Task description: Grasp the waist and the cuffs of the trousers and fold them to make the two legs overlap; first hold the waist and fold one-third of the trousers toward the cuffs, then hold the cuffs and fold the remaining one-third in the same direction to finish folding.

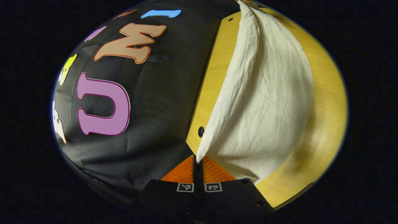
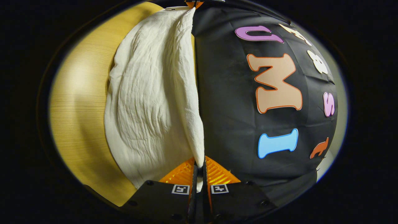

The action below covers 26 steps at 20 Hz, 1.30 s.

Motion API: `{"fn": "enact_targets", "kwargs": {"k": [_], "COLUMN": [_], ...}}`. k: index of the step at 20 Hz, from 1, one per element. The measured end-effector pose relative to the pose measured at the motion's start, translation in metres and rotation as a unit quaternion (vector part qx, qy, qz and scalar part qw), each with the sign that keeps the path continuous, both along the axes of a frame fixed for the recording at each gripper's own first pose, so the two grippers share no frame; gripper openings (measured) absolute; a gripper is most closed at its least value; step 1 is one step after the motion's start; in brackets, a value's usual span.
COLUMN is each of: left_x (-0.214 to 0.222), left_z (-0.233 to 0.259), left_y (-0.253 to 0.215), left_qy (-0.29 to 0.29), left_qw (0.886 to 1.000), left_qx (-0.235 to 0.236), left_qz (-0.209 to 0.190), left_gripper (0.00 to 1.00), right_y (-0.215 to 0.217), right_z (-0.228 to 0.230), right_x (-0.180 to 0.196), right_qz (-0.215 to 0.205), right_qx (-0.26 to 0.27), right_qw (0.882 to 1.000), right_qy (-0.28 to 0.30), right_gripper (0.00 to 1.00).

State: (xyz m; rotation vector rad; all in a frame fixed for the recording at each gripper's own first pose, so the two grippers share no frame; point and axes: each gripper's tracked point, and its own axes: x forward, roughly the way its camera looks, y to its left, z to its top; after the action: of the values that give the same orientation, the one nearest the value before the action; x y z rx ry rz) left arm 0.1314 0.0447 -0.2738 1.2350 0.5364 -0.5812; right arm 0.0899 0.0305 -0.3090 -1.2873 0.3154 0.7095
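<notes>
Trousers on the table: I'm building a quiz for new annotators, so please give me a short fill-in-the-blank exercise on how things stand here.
1. Both claws are shut on the white ____.
2. The left claw pinches an edge of the trousers that is ____ off the table.
3. The trousers lie partly on a ____ table.
4. In the right gripper view, the right claw faces the other claw at the ____ of the picture.

Missing words: trousers; lifted; wooden; top
</notes>
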Motion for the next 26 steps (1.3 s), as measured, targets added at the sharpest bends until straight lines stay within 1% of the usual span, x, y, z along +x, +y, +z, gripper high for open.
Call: {"fn": "enact_targets", "kwargs": {"k": [1,2,3,4,6,8,10,11,14,15,17,18,19,20,22,23,24,25,26], "left_x": [0.008,0.015,0.024,0.032,0.049,0.059,0.069,0.073,0.077,0.075,0.067,0.064,0.061,0.058,0.047,0.041,0.034,0.026,0.016], "left_z": [-0.003,-0.007,-0.012,-0.019,-0.035,-0.057,-0.077,-0.088,-0.114,-0.118,-0.117,-0.113,-0.106,-0.097,-0.076,-0.067,-0.057,-0.047,-0.038], "left_y": [-0.003,-0.007,-0.01,-0.012,-0.018,-0.025,-0.033,-0.036,-0.047,-0.05,-0.055,-0.057,-0.059,-0.059,-0.064,-0.069,-0.075,-0.081,-0.09], "left_qy": [-0.001,-0.001,0.001,0.003,0.012,0.026,0.032,0.035,0.04,0.045,0.054,0.054,0.049,0.042,0.025,0.021,0.017,0.015,0.017], "left_qw": [1.0,1.0,1.0,1.0,1.0,0.999,0.999,0.999,0.998,0.998,0.994,0.992,0.99,0.988,0.981,0.976,0.971,0.964,0.954], "left_qx": [-0.003,-0.007,-0.009,-0.01,-0.021,-0.03,-0.034,-0.034,-0.042,-0.052,-0.087,-0.104,-0.118,-0.131,-0.169,-0.191,-0.211,-0.234,-0.265], "left_qz": [-0.004,-0.008,-0.011,-0.011,-0.004,0.005,0.008,0.007,0.011,0.016,0.034,0.042,0.053,0.064,0.089,0.101,0.113,0.126,0.14], "left_gripper": [0.0,0.0,0.0,0.0,0.0,0.0,0.0,0.0,0.0,0.0,0.0,0.28,0.57,0.85,0.96,0.96,0.96,0.95,0.95], "right_y": [0.001,0.004,0.008,0.013,0.014,0.023,0.026,0.03,0.036,0.037,0.041,0.044,0.042,0.042,0.033,0.026,0.019,0.008,-0.002], "right_z": [-0.004,-0.009,-0.017,-0.025,-0.043,-0.065,-0.085,-0.096,-0.127,-0.129,-0.122,-0.109,-0.104,-0.095,-0.077,-0.071,-0.068,-0.067,-0.063], "right_x": [0.006,0.014,0.022,0.029,0.032,0.038,0.05,0.052,0.053,0.051,0.048,0.05,0.049,0.047,0.039,0.035,0.03,0.025,0.019], "right_qz": [-0.002,-0.003,-0.006,-0.009,-0.022,-0.032,-0.038,-0.042,-0.072,-0.085,-0.118,-0.139,-0.162,-0.184,-0.235,-0.263,-0.291,-0.321,-0.35], "right_qx": [-0.002,-0.004,-0.004,-0.002,0.005,0.002,-0.001,0.001,0.008,0.011,0.057,0.088,0.115,0.145,0.202,0.231,0.257,0.277,0.297], "right_qw": [1.0,1.0,1.0,1.0,0.999,0.999,0.998,0.998,0.994,0.992,0.987,0.982,0.976,0.969,0.947,0.932,0.916,0.9,0.882], "right_qy": [0.002,0.004,0.008,0.012,0.028,0.042,0.049,0.054,0.081,0.087,0.094,0.089,0.084,0.081,0.085,0.09,0.097,0.101,0.108], "right_gripper": [0.11,0.08,0.11,0.11,0.11,0.12,0.08,0.11,0.12,0.13,0.71,1.0,0.97,0.98,0.98,1.0,0.98,0.98,0.98]}}
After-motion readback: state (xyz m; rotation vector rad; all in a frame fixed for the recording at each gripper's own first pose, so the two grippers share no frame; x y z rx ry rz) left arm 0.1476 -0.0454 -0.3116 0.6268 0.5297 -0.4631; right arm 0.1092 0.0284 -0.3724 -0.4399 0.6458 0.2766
